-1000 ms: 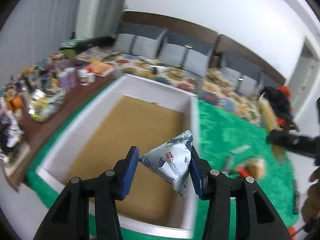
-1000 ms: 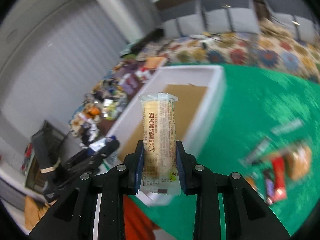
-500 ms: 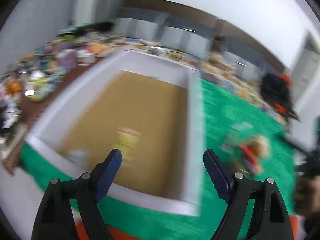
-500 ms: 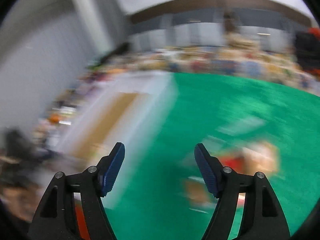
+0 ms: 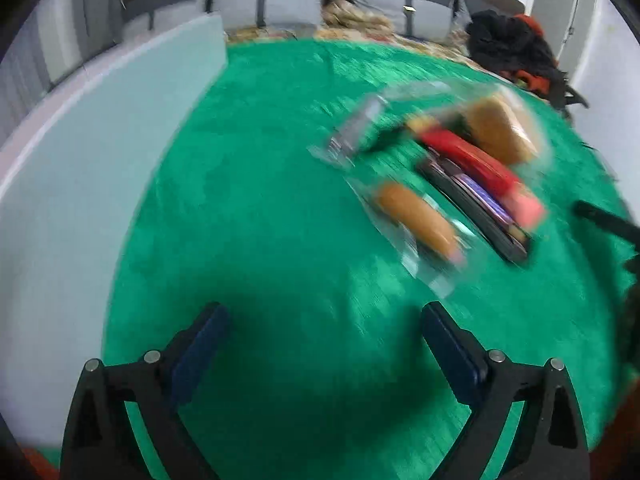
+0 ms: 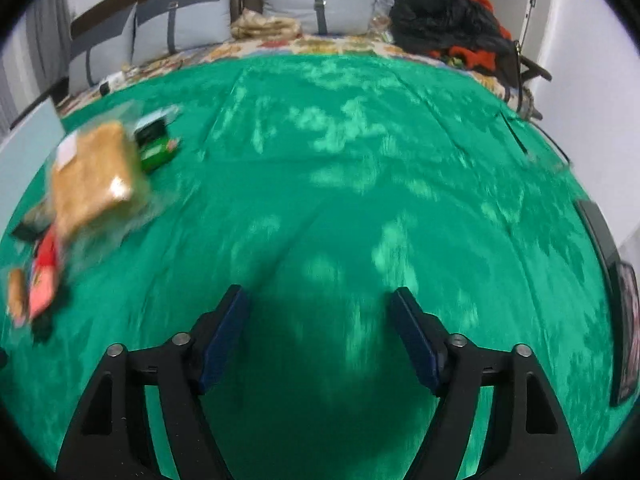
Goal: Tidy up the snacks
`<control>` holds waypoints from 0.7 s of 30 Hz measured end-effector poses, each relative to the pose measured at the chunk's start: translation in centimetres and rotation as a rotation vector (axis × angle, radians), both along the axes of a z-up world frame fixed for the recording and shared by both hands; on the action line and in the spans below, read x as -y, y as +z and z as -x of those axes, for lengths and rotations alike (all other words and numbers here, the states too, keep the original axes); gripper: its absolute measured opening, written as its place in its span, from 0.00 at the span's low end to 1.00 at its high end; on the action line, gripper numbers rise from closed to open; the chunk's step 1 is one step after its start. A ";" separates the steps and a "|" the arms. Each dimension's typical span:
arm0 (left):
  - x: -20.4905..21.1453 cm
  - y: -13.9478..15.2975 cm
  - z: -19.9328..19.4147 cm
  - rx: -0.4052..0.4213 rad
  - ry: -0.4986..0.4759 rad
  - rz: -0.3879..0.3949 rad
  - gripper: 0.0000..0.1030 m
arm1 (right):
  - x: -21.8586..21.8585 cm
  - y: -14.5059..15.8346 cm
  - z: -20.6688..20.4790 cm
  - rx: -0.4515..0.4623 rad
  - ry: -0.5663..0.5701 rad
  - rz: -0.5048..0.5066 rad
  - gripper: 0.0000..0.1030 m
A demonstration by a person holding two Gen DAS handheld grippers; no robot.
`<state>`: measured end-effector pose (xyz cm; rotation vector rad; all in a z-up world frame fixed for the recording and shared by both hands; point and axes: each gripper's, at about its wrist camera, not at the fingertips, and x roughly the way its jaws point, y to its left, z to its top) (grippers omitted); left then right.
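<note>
A small heap of snacks lies on the green cloth. In the left wrist view it holds a wrapped bun (image 5: 416, 220), a red packet (image 5: 480, 168), a dark bar (image 5: 476, 210), a larger bread pack (image 5: 500, 128) and a clear wrapper (image 5: 356, 132). My left gripper (image 5: 324, 340) hangs over bare cloth short of the heap, its jaws still opening, nothing between them. In the right wrist view the bread pack (image 6: 92, 172), a green packet (image 6: 154, 142) and the red packet (image 6: 44, 272) sit far left. My right gripper (image 6: 320, 328) is also opening and empty, over bare cloth.
The white box's outer wall (image 5: 80, 160) runs along the left of the left wrist view. A dark heap of clothes (image 6: 448, 20) and grey cushions (image 6: 320, 4) lie at the back. A black device (image 6: 624, 320) sits at the cloth's right edge.
Both grippers let go of their snacks, the white triangular pack and the yellow wafer bar, over the white box. Both swung right and down over the green cloth, jaws wider.
</note>
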<state>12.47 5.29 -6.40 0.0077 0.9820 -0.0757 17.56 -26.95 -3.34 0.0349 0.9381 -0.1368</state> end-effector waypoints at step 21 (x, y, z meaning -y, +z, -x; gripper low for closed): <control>-1.6 -1.1 -4.0 0.026 0.034 -0.013 1.00 | 0.8 -0.7 -3.0 -0.006 -0.030 -0.031 0.95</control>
